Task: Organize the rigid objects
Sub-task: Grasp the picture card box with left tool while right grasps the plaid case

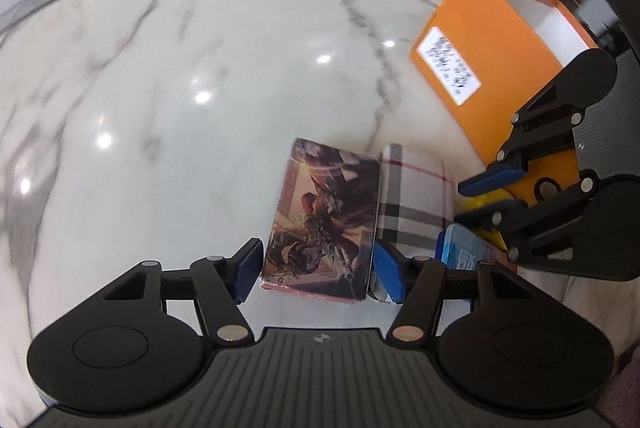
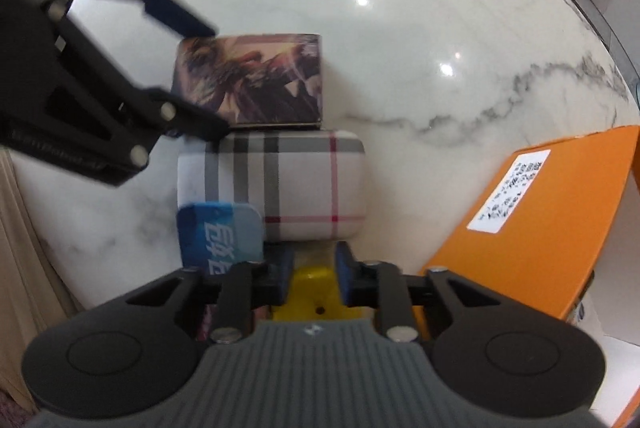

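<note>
On the marble table (image 1: 160, 88), the left gripper (image 1: 316, 264) straddles a box printed with fantasy artwork (image 1: 324, 212), its jaws apart and the pads just off the sides. Beside it lie a plaid case (image 2: 280, 184) and a blue pack (image 2: 222, 232) with white Chinese characters. The right gripper (image 2: 314, 278) has its jaws close around a yellow object (image 2: 310, 292) (contact cannot be told), next to an orange box (image 2: 552, 220) whose white label is too blurred to read.

White marble table (image 1: 180, 76) with grey veins. At its two o'clock, an orange box (image 1: 496, 68), white inside. Beside it: a brown-orange illustrated box (image 1: 324, 216), a grey-and-red plaid case (image 2: 288, 184), a blue packet (image 2: 224, 232), and something yellow (image 2: 310, 292), perhaps a block.
</note>
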Demonstrator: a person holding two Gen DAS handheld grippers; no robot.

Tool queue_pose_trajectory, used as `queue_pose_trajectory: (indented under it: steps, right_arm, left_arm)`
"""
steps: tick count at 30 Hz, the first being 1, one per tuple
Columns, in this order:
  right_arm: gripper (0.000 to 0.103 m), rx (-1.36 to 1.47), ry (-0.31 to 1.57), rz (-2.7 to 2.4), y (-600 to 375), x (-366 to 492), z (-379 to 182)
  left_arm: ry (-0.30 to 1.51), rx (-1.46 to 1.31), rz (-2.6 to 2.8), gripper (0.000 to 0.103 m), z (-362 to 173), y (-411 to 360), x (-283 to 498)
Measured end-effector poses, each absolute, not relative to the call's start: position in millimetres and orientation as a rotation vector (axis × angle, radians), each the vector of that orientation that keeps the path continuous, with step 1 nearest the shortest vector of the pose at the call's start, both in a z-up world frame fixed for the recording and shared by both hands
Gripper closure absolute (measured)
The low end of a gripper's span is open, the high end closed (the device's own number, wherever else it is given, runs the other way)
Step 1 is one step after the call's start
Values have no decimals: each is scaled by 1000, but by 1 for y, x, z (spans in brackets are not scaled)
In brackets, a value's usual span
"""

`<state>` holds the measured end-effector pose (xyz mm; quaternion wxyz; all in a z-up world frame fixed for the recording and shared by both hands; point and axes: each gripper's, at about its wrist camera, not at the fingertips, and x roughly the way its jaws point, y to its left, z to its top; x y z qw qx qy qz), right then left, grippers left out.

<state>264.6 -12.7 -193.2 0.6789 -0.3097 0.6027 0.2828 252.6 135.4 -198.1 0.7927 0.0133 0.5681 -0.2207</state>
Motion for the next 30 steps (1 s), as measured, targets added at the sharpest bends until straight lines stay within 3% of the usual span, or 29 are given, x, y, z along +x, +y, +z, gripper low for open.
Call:
queue_pose_trajectory:
  steps: [4,10,15,19,26,30]
  right_arm:
    - [84,-723,1289,652,-2,262,-193]
    - [87,-551,1258,655,15,268,-193]
    - [85,-439,1242,600,18,262,-185]
    - [60,-180,1249,538,-5,262,-175]
    - [56,-66,1276,501,-4,253,-185]
    - [56,-68,1274,503,3,250,-186]
  left_arm:
    - [1269,-96,-324,35,-198,153,235]
    - [1291,-284,-98,34,-197,186,207]
    - [1229,-447,-11,30,-197,214,196]
    - [1194,-499,23,28,-200,221,201]
    - [1180,-339,31,24,-199,189,212]
    - [1195,-304,47,30,-198,187,212]
